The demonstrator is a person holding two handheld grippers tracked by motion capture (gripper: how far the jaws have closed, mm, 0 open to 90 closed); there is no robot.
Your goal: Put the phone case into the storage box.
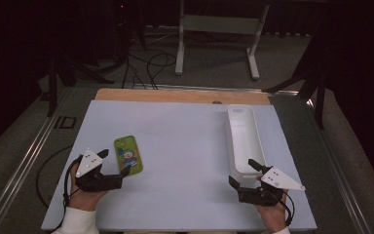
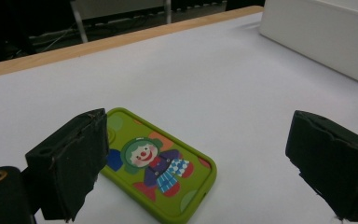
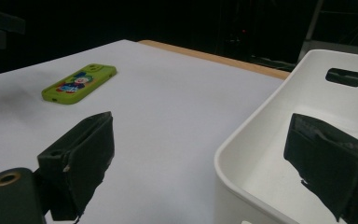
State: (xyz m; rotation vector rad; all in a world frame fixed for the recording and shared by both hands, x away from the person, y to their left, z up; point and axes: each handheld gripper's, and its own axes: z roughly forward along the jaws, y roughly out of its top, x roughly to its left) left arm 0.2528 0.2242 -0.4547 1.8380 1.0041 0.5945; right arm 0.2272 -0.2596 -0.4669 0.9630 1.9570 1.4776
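Observation:
A green phone case (image 1: 128, 154) printed with a clown lies flat on the white table top (image 1: 185, 146), left of the middle. My left gripper (image 1: 115, 162) is open at the case's near end. In the left gripper view the case (image 2: 158, 165) lies by the left jaw, and neither pad of my left gripper (image 2: 200, 165) touches it. My right gripper (image 1: 241, 170) is open at the near end of a long white bin (image 1: 243, 136). In the right gripper view one jaw of my right gripper (image 3: 200, 163) hangs over the bin's inside and the other over the table, with the bin's rim (image 3: 261, 116) between them.
The bin is empty and has a handle slot (image 3: 345, 77) in its far end wall. A wooden strip (image 1: 180, 95) runs along the table's far edge. Beyond it are a grey floor, cables (image 1: 146, 68) and white stand legs (image 1: 214, 44). The case (image 3: 79, 81) lies far left in the right gripper view.

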